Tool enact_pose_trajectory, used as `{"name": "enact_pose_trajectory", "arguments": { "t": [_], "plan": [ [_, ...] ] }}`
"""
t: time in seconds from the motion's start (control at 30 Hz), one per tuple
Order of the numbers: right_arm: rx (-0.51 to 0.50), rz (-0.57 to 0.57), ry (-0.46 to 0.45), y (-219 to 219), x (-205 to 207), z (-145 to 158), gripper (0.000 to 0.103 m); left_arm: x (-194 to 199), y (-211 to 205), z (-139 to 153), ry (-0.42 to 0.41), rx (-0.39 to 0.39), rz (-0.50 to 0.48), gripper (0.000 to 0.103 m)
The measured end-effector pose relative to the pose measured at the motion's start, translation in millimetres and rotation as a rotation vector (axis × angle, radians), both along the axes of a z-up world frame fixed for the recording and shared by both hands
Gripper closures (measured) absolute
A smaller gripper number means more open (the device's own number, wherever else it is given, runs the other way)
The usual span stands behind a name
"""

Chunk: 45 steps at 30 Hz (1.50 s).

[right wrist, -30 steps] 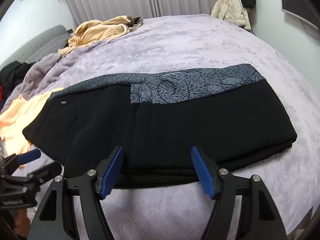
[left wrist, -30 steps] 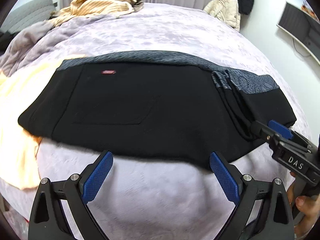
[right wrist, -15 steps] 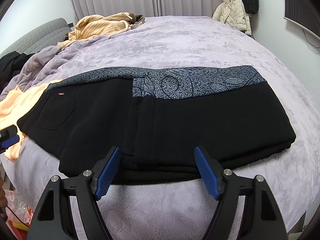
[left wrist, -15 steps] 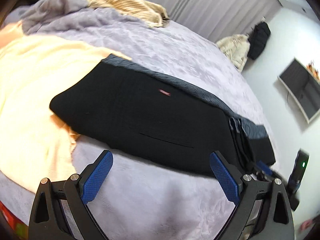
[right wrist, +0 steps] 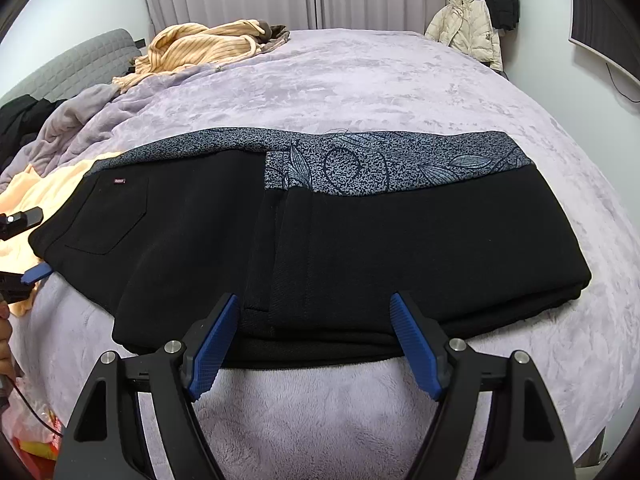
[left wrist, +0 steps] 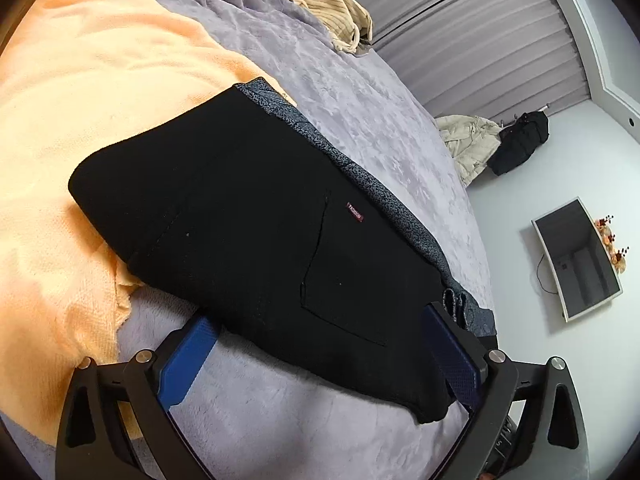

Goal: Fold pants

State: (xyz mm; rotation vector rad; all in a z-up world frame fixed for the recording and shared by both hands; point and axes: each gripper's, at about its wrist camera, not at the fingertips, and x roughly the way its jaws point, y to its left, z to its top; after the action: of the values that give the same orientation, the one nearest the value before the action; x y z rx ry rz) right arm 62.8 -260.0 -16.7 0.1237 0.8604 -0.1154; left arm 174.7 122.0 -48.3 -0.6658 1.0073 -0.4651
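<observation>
1. Since a second ago the left gripper [left wrist: 320, 364] has swung round to the waist end of the pants [left wrist: 256, 240] and come in close; its blue fingers [left wrist: 188, 360] now straddle the near hem, spread wide and holding nothing.
2. Right gripper [right wrist: 316, 344]: hardly moved, fingers wide apart and empty, tips just over the near edge of the pants [right wrist: 320, 248] at the folded seam.
3. Pants lie flat on the lilac bedspread [right wrist: 360, 80], folded into a long black band. Long axis runs left to right across the right wrist view; the patterned grey waistband [right wrist: 360, 164] lines the far edge.
4. Pocket and small red label [left wrist: 354, 212] mark the left end, which overlaps an orange blanket [left wrist: 80, 100].
5. Room: open bedspread beyond the far edge and past the right end; a narrower strip of bedspread lies on the near side, under both grippers.
6. Crumpled yellow striped garment [right wrist: 200, 48] sits far back, well apart from the pants.
</observation>
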Motion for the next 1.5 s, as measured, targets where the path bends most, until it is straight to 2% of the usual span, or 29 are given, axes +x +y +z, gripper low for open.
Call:
{"name": "enact_pose_trajectory", "arguments": {
  "t": [0.13, 0.23, 0.3, 0.37, 0.43, 0.53, 0.67, 0.73, 0.8, 0.93, 1.07, 1.2, 1.5],
  "plan": [
    [-0.028, 0.003, 0.007, 4, 0, -2, 0.022, 8, -12, -5, -0.007, 0.064, 0.005, 0.004],
    [-0.053, 0.009, 0.012, 7, 1, -3, 0.021, 11, -21, 2, -0.006, 0.167, 0.027, 0.004],
    [-0.062, 0.011, 0.011, 7, 0, -3, 0.021, 3, -34, 18, -0.084, 0.259, 0.04, 0.006],
    [-0.065, 0.012, 0.007, 7, 0, -4, 0.021, -6, -54, 34, -0.193, 0.385, 0.032, 0.009],
    [-0.072, 0.014, 0.007, 7, 0, -4, 0.02, -10, -67, 43, -0.257, 0.441, 0.022, 0.009],
    [-0.075, 0.016, 0.01, 8, 1, -3, 0.019, -4, -67, 39, -0.24, 0.405, 0.038, 0.009],
    [-0.067, 0.022, 0.022, 7, 3, 1, 0.019, 20, -47, 7, -0.045, 0.227, 0.095, 0.009],
    [-0.059, 0.033, 0.033, 5, 3, 9, 0.019, 26, -38, -4, 0.009, 0.17, 0.117, 0.009],
    [-0.036, 0.047, 0.029, 3, 1, 20, 0.019, 27, -42, -4, 0.002, 0.205, 0.113, 0.009],
    [0.012, 0.068, -0.012, 0, -1, 47, 0.019, 27, -62, -5, -0.025, 0.347, 0.083, 0.009],
    [0.072, 0.098, -0.018, 3, 8, 67, 0.019, 24, -69, -7, -0.053, 0.396, 0.085, 0.009],
    [0.121, 0.136, 0.013, 11, 25, 75, 0.019, 25, -63, -9, -0.054, 0.38, 0.072, 0.009],
    [0.119, 0.227, 0.065, 51, 49, 72, 0.019, 28, -51, -11, -0.038, 0.304, 0.076, 0.009]
  ]
}}
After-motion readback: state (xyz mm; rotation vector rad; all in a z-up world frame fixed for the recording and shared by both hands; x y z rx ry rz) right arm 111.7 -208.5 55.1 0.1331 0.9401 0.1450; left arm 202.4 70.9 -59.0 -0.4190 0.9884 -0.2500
